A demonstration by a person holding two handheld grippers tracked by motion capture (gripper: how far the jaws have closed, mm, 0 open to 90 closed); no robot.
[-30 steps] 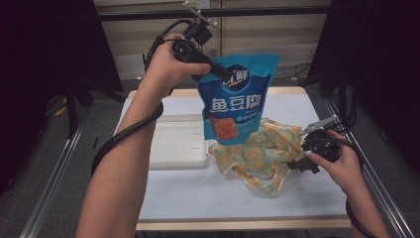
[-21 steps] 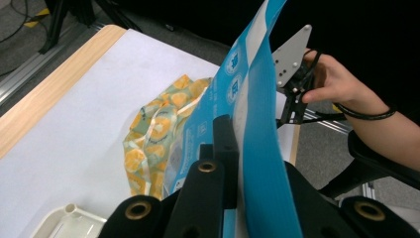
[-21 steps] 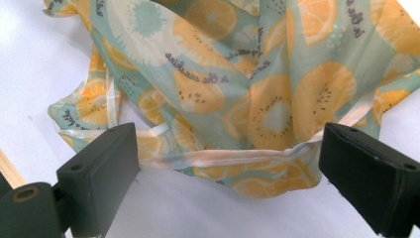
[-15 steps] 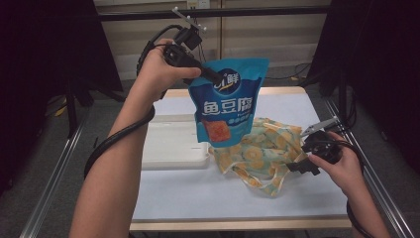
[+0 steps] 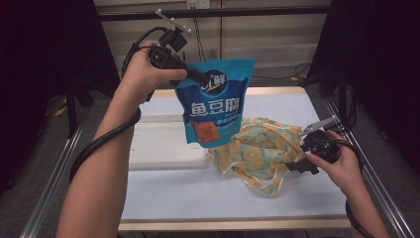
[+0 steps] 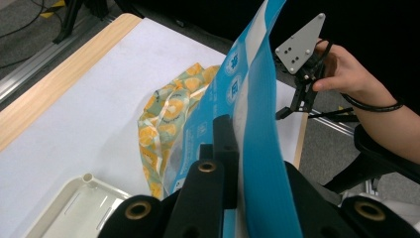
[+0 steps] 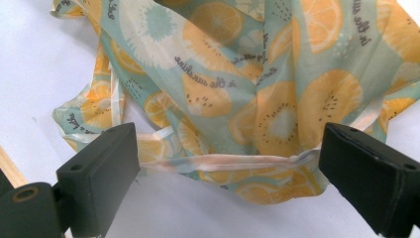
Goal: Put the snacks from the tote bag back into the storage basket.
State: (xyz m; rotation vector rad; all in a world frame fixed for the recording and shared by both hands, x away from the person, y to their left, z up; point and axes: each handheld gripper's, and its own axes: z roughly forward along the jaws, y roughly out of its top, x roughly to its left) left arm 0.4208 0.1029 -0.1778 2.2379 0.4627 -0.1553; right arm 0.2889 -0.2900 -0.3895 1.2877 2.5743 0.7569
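Left gripper is raised above the worktop, its fingers clamped tight on the upper corner of a blue snack pouch. The pouch hangs free in the air over the far half of the worktop, its lower edge above the near end of a white tray and the edge of a crumpled orange-print fabric bag.

Right gripper rests low at the right edge of the fabric bag. Its fingers stand wide apart, with the bag's pale rim strap stretched between them; they press on nothing.

Handling, pouch: judged light. It hangs flat from a single corner pinch with little sag. The film is glossy and probably slippery, so the sealed top band is the safest hold; the present grip sits there. The body bulges slightly, so the contents may shift and swing the pouch when it is moved. Crushing the belly could damage what is inside.

Handling, fabric bag: thin, limp cloth with no shape of its own. It lies collapsed in folds, and whether its mouth is open cannot be told. The best hold is the rim strap or hem, pinching one layer only so the opening can be lifted apart. A grip mid-panel would likely gather both layers and shut it.
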